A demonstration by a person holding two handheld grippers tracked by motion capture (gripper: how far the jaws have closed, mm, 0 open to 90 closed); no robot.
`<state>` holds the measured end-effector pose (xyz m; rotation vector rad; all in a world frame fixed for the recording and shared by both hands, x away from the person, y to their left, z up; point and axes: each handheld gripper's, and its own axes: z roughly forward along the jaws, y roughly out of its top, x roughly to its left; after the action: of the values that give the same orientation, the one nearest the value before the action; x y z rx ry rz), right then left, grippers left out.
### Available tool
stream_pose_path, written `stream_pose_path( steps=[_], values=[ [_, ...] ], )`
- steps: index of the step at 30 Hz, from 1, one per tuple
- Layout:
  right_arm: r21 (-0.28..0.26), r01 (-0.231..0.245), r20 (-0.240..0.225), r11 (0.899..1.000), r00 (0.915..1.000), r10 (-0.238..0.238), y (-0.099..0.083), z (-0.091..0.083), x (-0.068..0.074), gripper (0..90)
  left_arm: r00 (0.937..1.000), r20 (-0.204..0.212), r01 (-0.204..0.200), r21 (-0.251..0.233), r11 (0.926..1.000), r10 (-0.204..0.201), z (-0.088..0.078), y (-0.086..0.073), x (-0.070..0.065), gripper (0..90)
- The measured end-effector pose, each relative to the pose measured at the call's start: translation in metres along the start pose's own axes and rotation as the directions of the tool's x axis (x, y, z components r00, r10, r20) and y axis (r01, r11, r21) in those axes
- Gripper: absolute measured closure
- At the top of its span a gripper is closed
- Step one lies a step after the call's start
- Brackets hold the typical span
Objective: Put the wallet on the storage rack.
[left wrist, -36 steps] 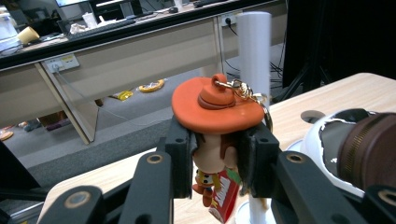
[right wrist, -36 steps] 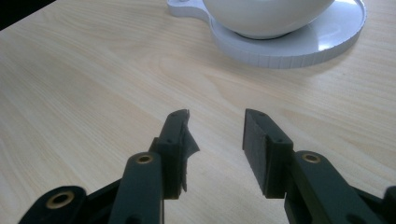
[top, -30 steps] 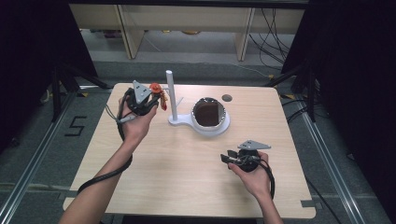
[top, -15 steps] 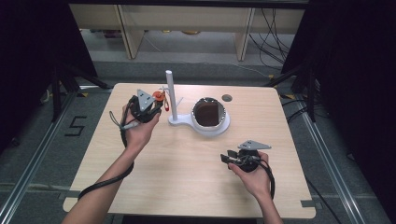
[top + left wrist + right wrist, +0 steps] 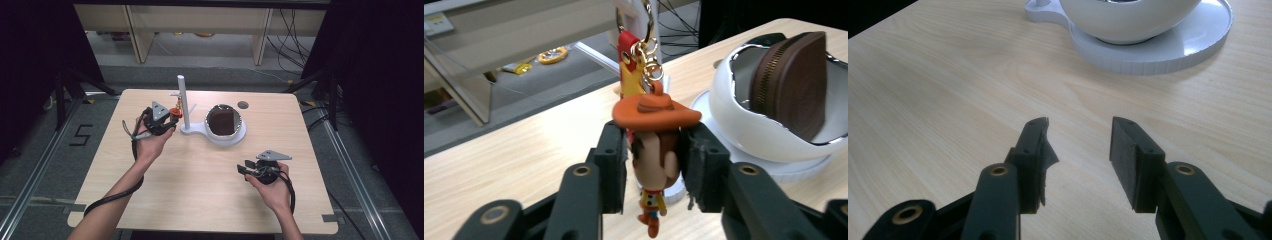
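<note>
A cowboy figure keychain with an orange hat, red strap and gold clasp is clamped by its head in my left gripper, which is shut on it. In the high view that gripper is held just left of the white post of a white stand, with the keychain close to the post. The stand's white bowl holds a brown zip pouch. My right gripper hovers open and empty over bare wood, and appears in the high view near the table's front right.
The wooden table has a small dark round hole near its far edge. Cables trail from both grippers. Shelving and floor cables lie beyond the table. Bare wood stretches between the two hands.
My left gripper has carried the keychain right and toward the person, closer to the white post. The right gripper has stayed put.
</note>
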<state>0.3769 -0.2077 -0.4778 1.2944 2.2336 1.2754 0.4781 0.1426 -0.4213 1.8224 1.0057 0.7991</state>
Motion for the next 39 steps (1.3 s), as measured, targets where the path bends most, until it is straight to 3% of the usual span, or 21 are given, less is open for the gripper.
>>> stream_pose_path(
  steps=[3,5,8,9,10,12,13,14,17,19,21,33,39],
  values=[
    [-0.005,0.008,0.013,1.000,0.9999,-0.008,0.000,-0.001,0.000,58.8,0.9992,0.010,0.038,0.008,0.9993,-0.038,-0.005,-0.005,-0.002,52.7],
    [-0.009,0.010,0.016,1.000,0.9998,-0.010,0.000,-0.001,-0.001,58.6,0.9990,0.041,0.017,-0.003,0.9999,-0.017,-0.009,-0.008,0.000,47.5],
    [-0.022,-0.006,-0.002,1.000,1.0000,0.006,0.000,0.000,-0.001,58.1,0.9991,0.043,-0.003,-0.018,0.9998,0.003,-0.018,-0.013,0.004,42.4],
    [-0.018,-0.019,-0.001,1.000,0.9998,0.019,-0.001,-0.001,0.000,57.8,0.9991,0.043,-0.001,-0.027,0.9996,0.002,-0.022,-0.015,0.006,40.8],
    [-0.025,0.001,0.018,1.000,0.9998,0.000,0.000,-0.001,-0.002,57.5,0.9992,0.039,-0.003,-0.031,0.9995,0.004,-0.026,-0.018,0.007,39.2],
    [-0.017,-0.032,0.010,0.999,0.9994,0.032,-0.001,-0.002,0.000,56.8,0.9994,0.036,0.001,-0.037,0.9993,0.001,-0.034,-0.023,0.008,36.2],
    [-0.032,-0.026,0.016,0.999,0.9995,0.026,-0.001,-0.002,-0.001,56.5,0.9994,0.034,-0.003,-0.037,0.9993,0.004,-0.037,-0.026,0.009,35.0],
    [-0.026,0.005,0.031,1.000,0.9995,-0.005,-0.001,-0.003,-0.004,56.4,0.9993,0.036,0.002,-0.038,0.9993,-0.001,-0.041,-0.029,0.010,34.3],
    [-0.038,-0.019,0.026,0.999,0.9995,0.020,-0.003,-0.003,-0.004,55.8,0.9995,0.032,0.003,-0.035,0.9994,-0.001,-0.052,-0.039,0.012,33.3],
    [-0.018,-0.035,0.026,0.999,0.9990,0.036,-0.003,-0.004,-0.005,55.5,0.9996,0.029,0.003,-0.024,0.9997,-0.002,-0.059,-0.048,0.013,32.8],
    [-0.037,-0.007,0.034,0.999,0.9994,0.009,-0.004,-0.003,-0.009,55.2,0.9994,0.032,0.008,-0.025,0.9997,-0.007,-0.064,-0.055,0.014,32.7],
    [-0.018,-0.022,0.028,1.000,0.9993,0.023,-0.005,-0.005,-0.011,53.5,0.9985,-0.008,0.054,-0.016,0.9984,-0.054,-0.093,-0.096,0.025,32.5],
    [-0.038,-0.018,0.056,0.999,0.9982,0.021,-0.007,-0.005,-0.012,52.8,0.9965,-0.019,0.081,-0.007,0.9967,-0.081,-0.102,-0.118,0.029,32.5]
  ],
)
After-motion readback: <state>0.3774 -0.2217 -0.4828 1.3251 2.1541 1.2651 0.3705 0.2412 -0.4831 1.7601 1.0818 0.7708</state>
